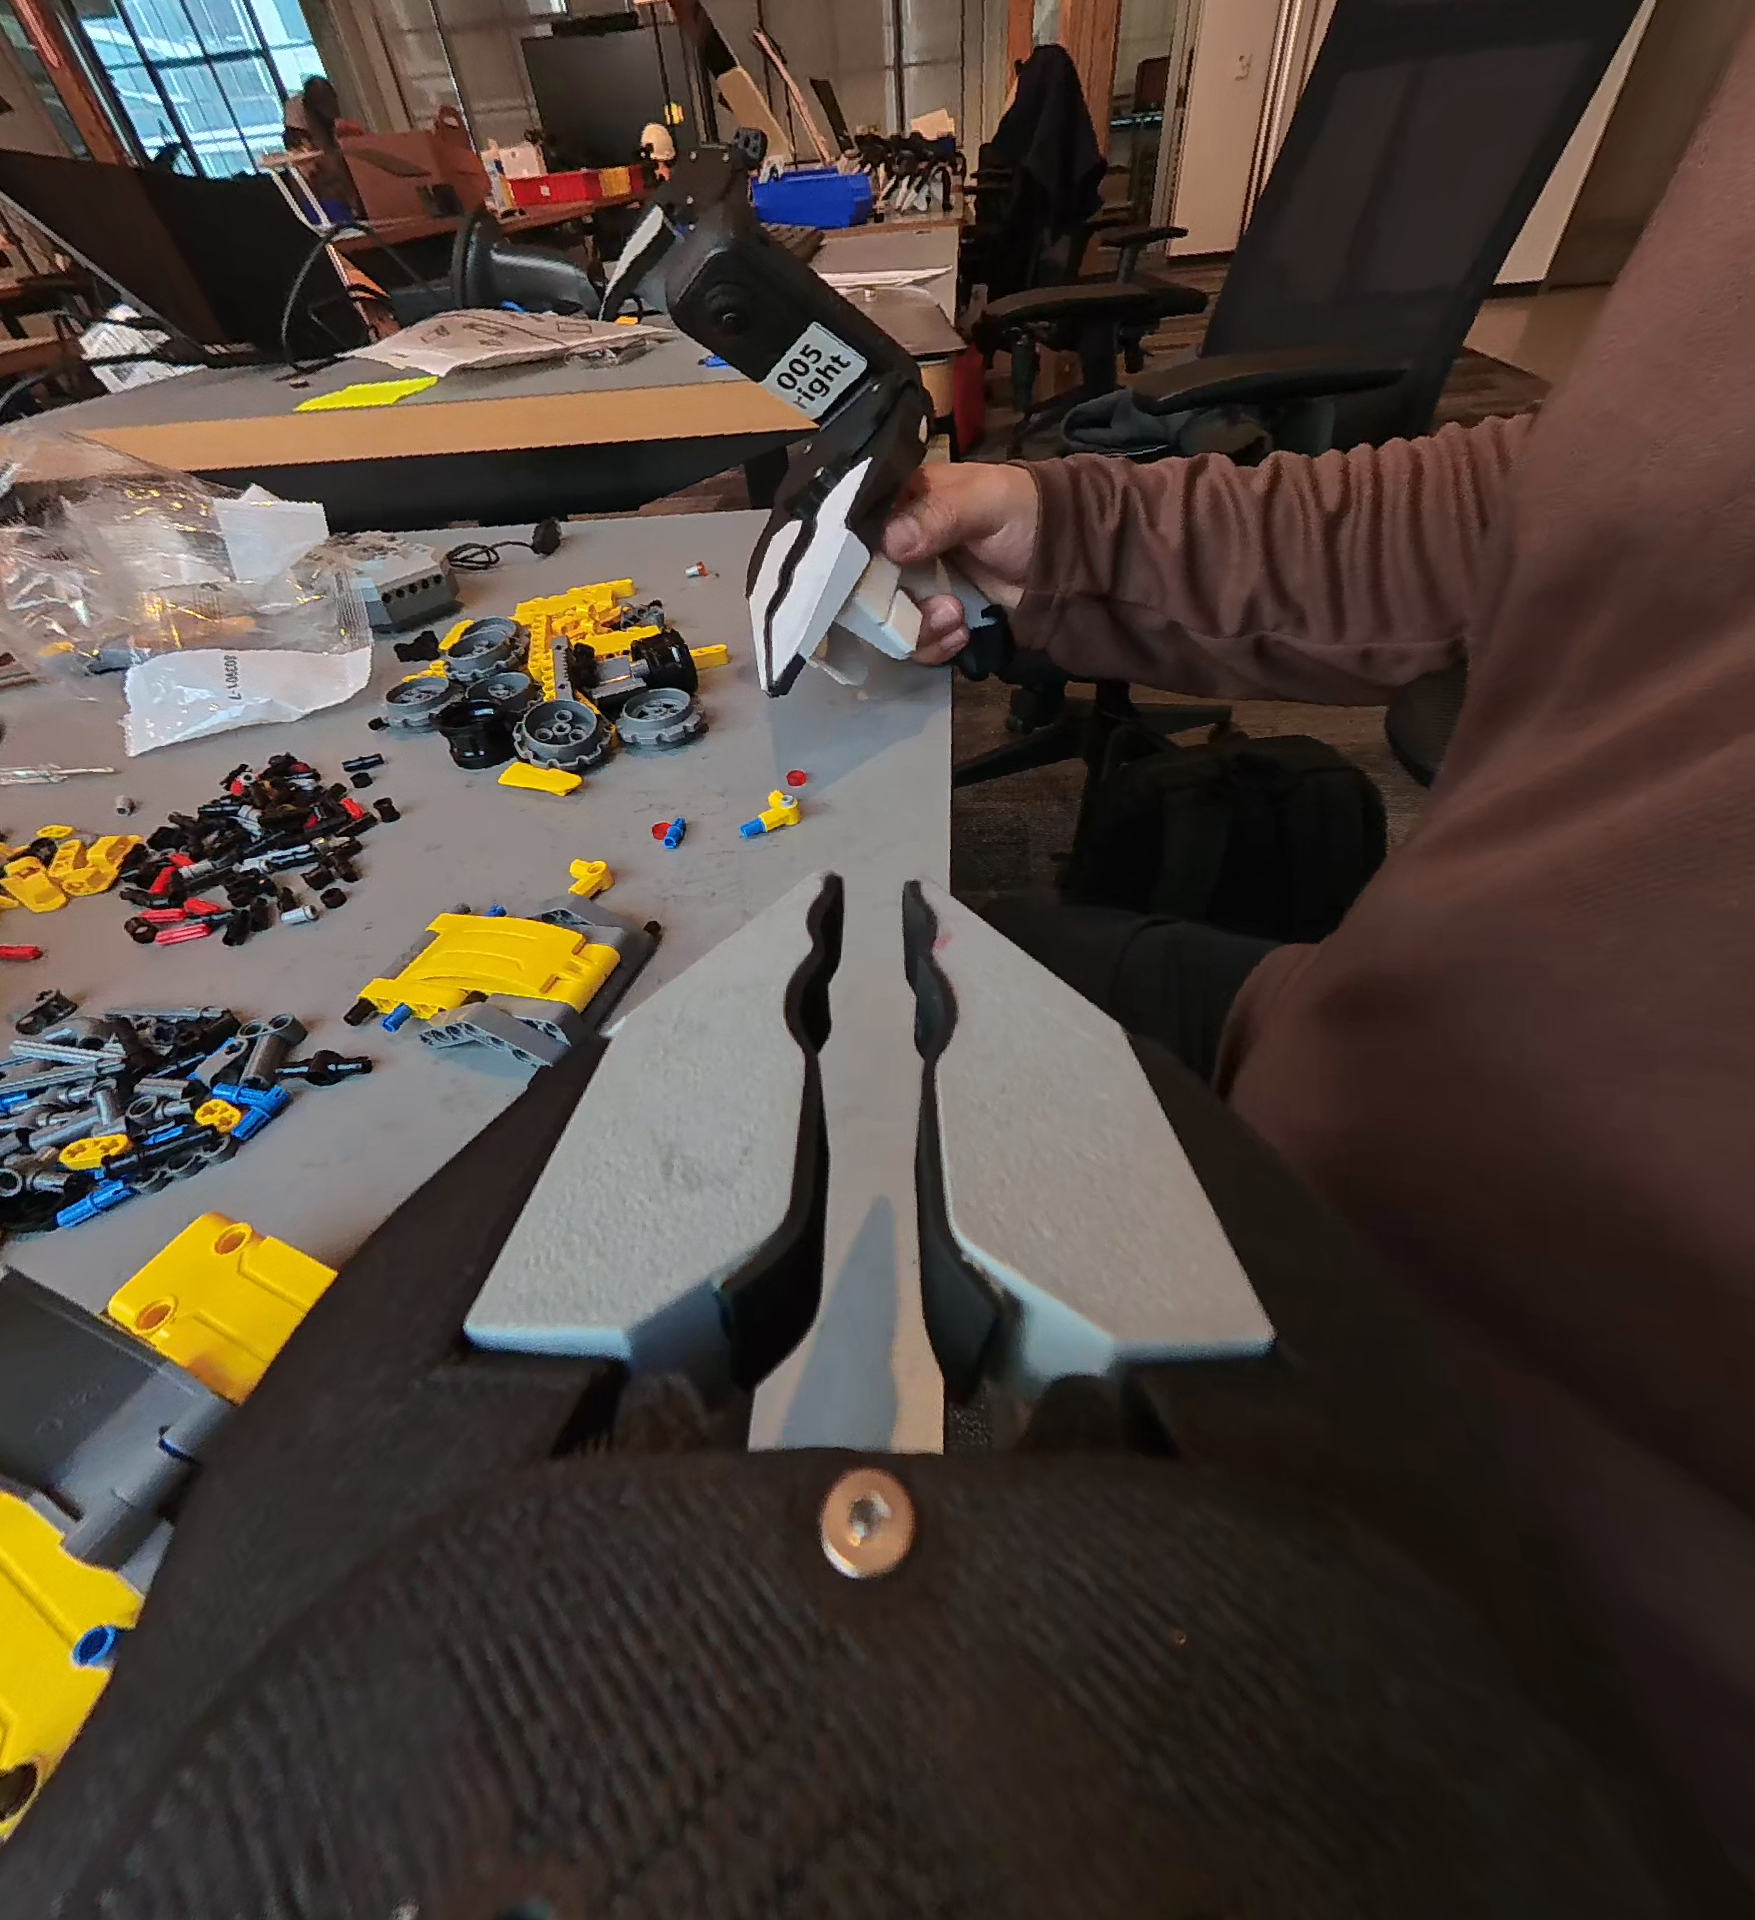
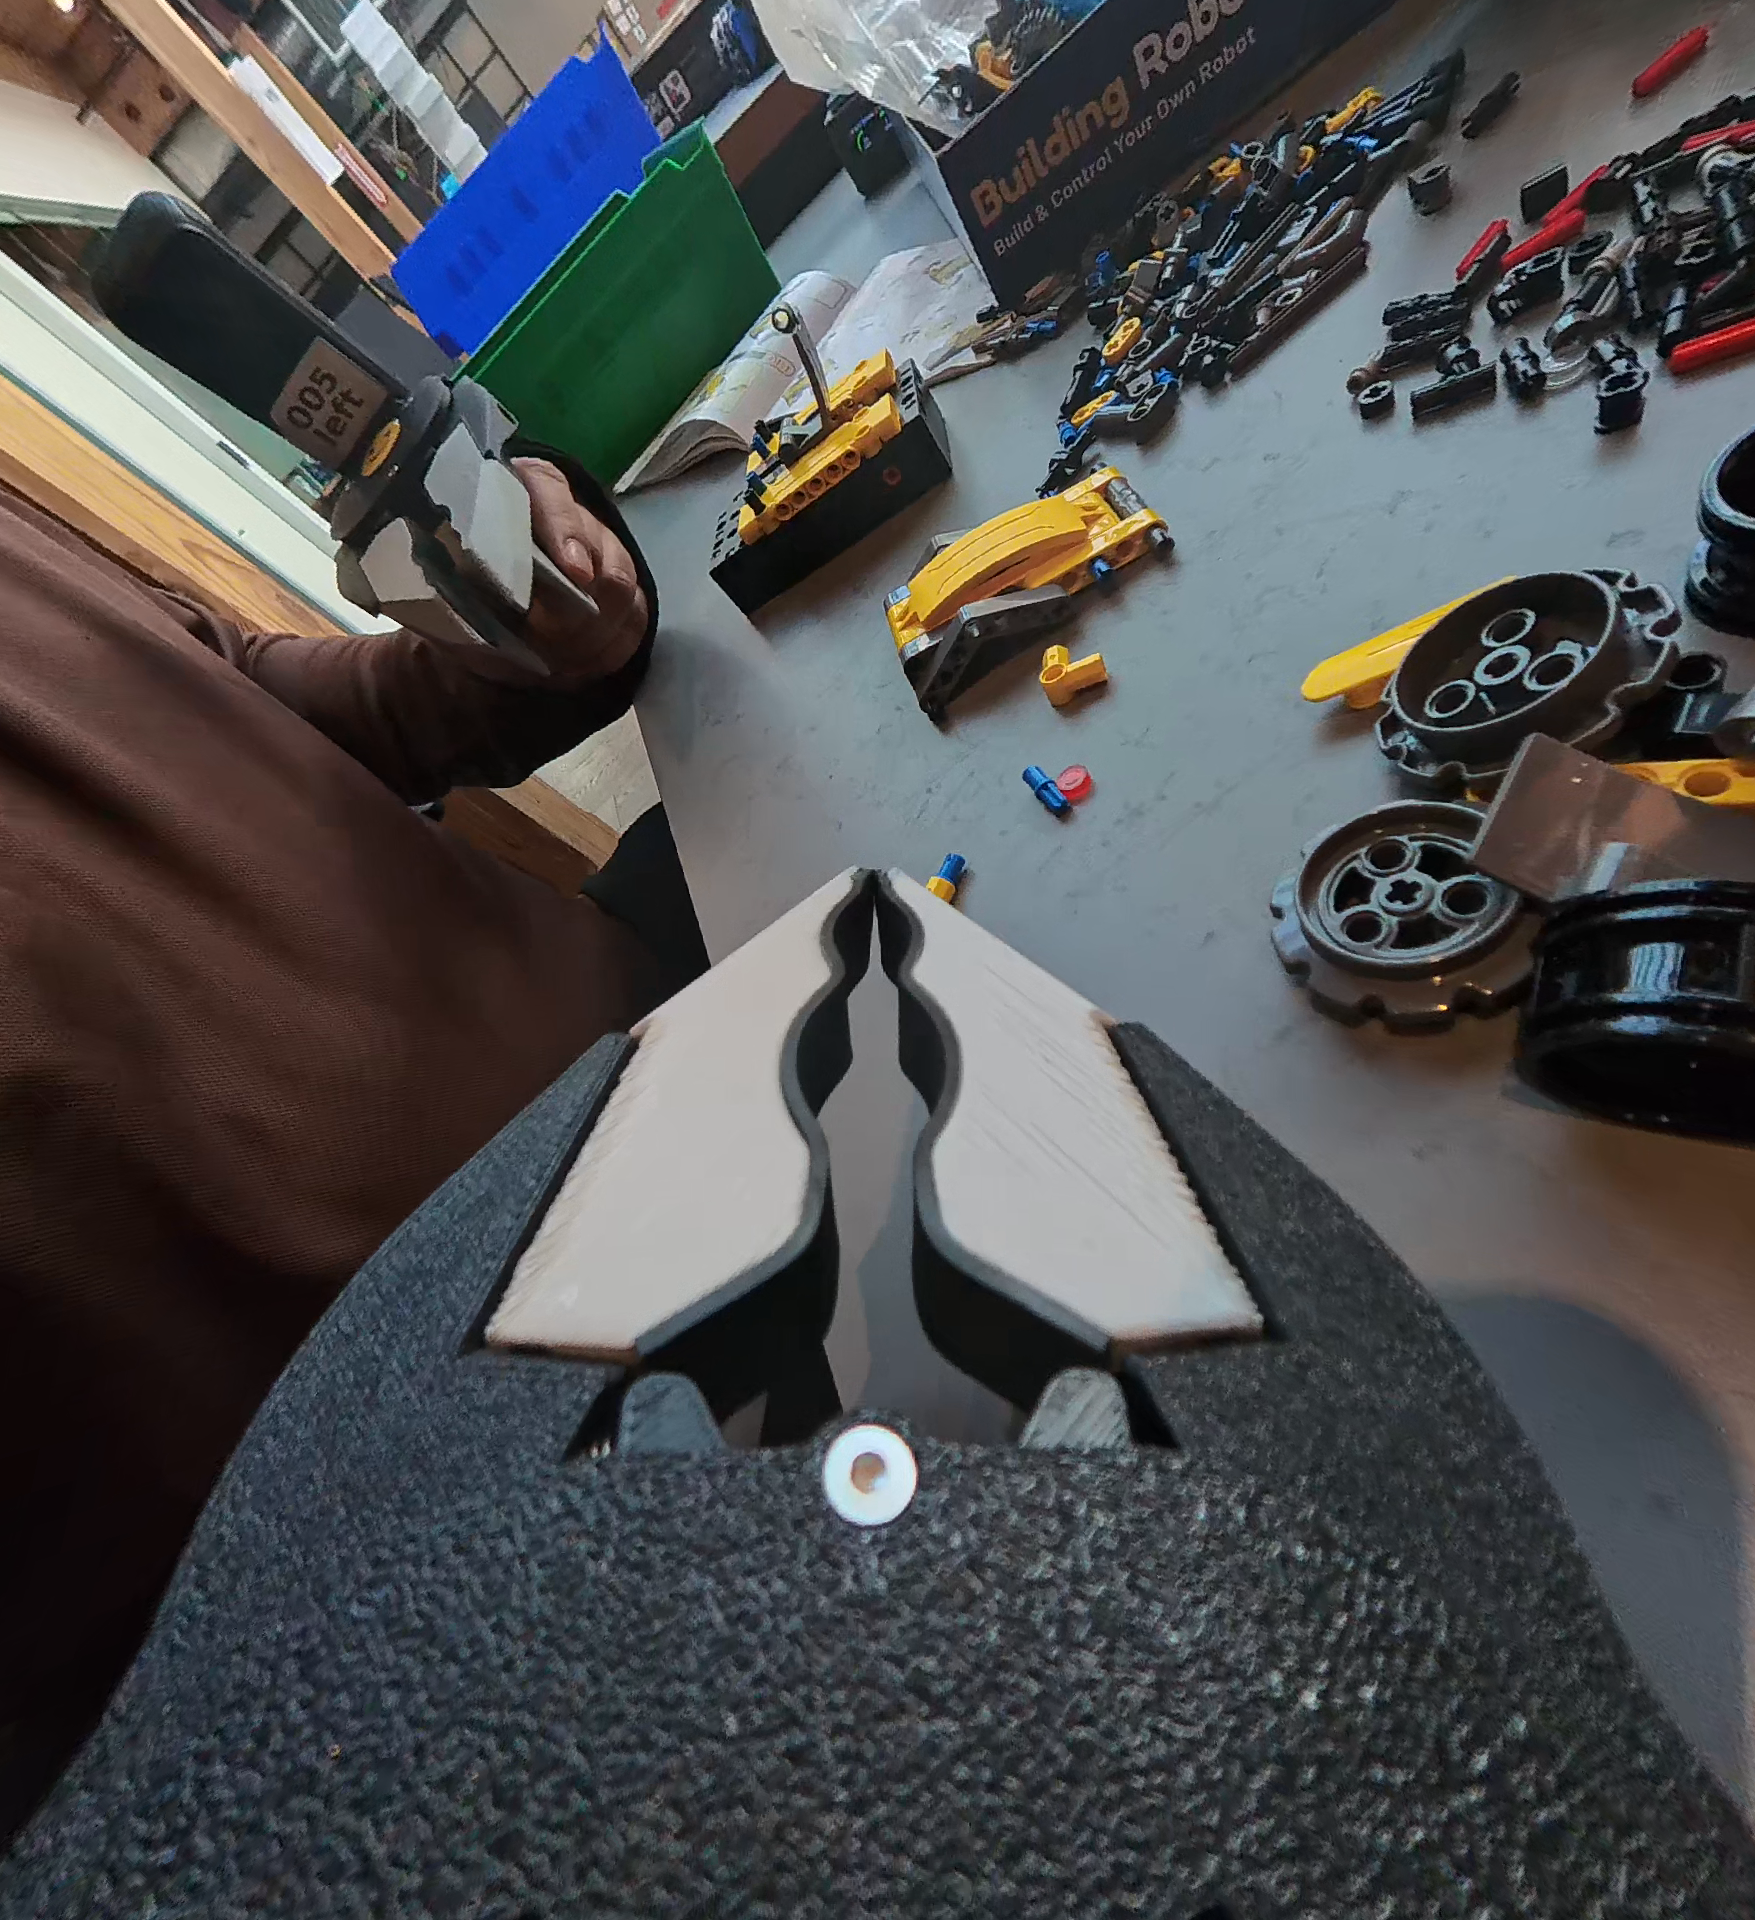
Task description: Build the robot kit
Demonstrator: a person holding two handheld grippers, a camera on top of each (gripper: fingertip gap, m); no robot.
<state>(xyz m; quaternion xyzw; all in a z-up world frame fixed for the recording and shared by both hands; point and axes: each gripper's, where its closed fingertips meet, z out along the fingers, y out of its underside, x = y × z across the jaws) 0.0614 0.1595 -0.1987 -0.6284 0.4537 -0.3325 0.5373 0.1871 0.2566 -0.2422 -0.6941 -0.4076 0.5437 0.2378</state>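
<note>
My left gripper (image 1: 873,888) is open by a narrow gap with only bare grey table (image 1: 852,748) showing between its fingers; it hovers near the table's right edge. It also shows in the right wrist view (image 2: 437,566), held by a hand. My right gripper (image 2: 874,878) is shut, tips touching, with nothing visible between them; it also shows in the left wrist view (image 1: 779,675), tips down on the table. A yellow connector with a blue pin (image 1: 774,814) lies just beside its fingertips (image 2: 948,876). A red stud and blue pin (image 2: 1060,787) and a yellow-and-grey panel assembly (image 2: 1029,561) lie farther on.
Grey gear-like wheels and black rims (image 2: 1403,925) lie at the right. Piles of small black, red and blue parts (image 1: 249,831), a clear plastic bag (image 1: 125,582), a dark box (image 2: 1112,135), green and blue bins (image 2: 644,301) and a booklet (image 2: 852,332) crowd the table. Office chairs (image 1: 1372,260) stand beyond the table's edge.
</note>
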